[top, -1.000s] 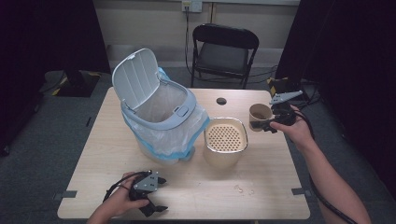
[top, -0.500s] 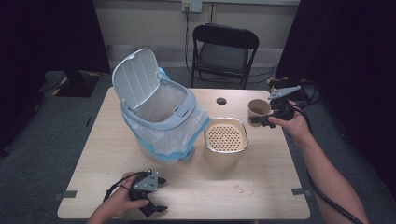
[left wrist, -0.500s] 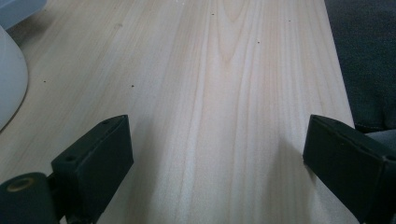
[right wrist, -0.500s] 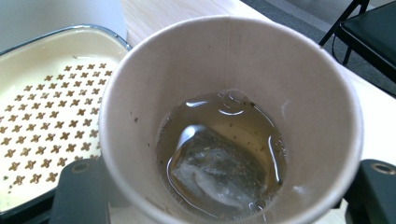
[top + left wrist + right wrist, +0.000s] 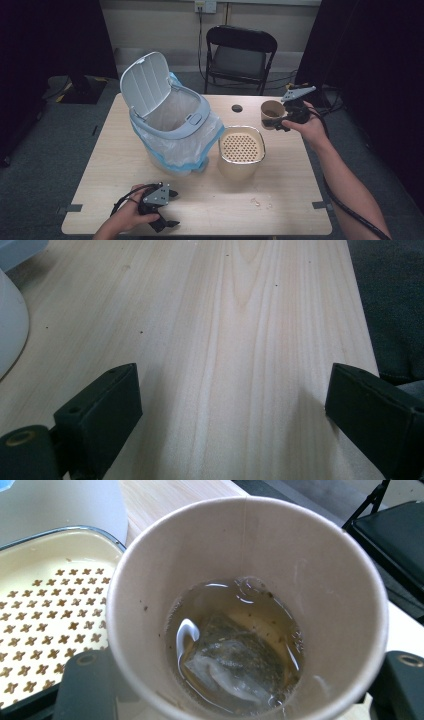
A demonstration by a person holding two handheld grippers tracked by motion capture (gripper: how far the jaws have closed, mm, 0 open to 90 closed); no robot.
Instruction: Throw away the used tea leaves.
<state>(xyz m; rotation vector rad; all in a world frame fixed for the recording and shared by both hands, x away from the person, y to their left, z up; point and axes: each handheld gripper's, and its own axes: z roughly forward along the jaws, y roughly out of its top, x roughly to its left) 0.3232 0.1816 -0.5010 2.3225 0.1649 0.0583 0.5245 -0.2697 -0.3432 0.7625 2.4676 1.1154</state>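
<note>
My right gripper [image 5: 286,121] is clamped on the paper cup [image 5: 272,114], one black jaw on each side of its wall, and I have it lifted above the far right part of the table [image 5: 280,200]. Looking along the jaws, I see the cup [image 5: 247,605] held nearly upright, with pale brownish liquid low in it and a soaked tea bag [image 5: 232,662] lying at the bottom (its paper looks crumpled and half sunk). Just beside the cup, toward the table's middle, stands the beige container with a perforated insert [image 5: 241,146], and past that the white bin [image 5: 170,120], lid [image 5: 145,85] tipped up, lined with a bluish plastic bag [image 5: 172,150]. My left gripper [image 5: 162,212] rests on the near edge of the table, jaws spread wide with only bare wood [image 5: 240,340] between them. A small black disc [image 5: 237,108] lies near the far edge, and a black folding chair [image 5: 240,55] stands behind the table.
</note>
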